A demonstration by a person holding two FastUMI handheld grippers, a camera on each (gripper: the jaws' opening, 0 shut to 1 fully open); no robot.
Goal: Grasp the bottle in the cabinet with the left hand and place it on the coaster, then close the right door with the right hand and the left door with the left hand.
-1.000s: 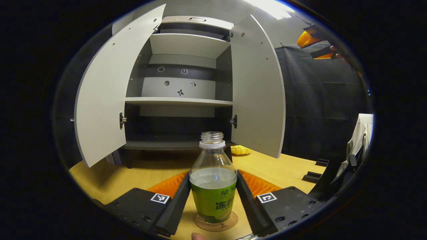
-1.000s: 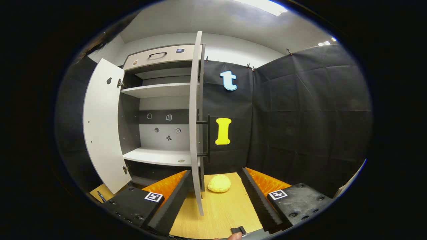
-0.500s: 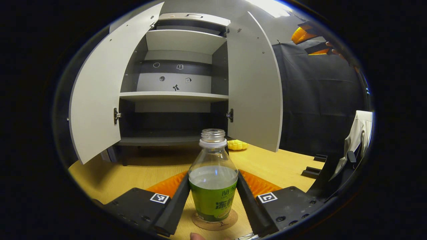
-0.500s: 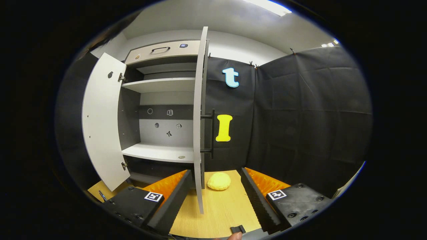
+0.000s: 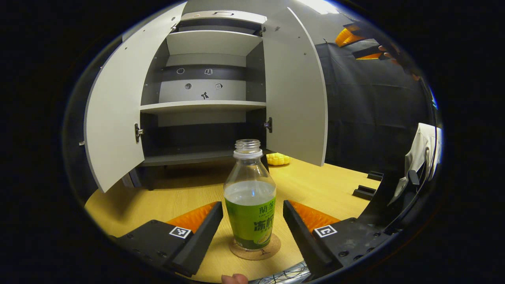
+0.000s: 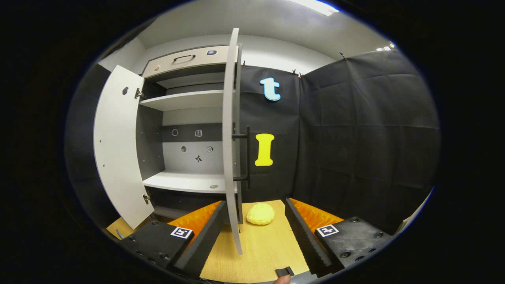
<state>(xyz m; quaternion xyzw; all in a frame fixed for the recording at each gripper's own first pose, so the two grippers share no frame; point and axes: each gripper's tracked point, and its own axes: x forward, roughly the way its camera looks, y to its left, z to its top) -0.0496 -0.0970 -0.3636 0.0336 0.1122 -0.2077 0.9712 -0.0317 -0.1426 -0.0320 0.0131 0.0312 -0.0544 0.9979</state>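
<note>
The uncapped, part-filled bottle [image 5: 249,205] stands on the coaster [image 5: 255,251] on the desk [image 5: 315,185], apart between the open left tool [image 5: 252,215]: light, spillable. The right tool [image 6: 254,215] gapes near the stiff right door [image 6: 230,157]; push its outer face.

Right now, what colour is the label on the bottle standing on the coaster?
Green, wrapped round the bottle's lower half; the left gripper view shows it best.
</note>
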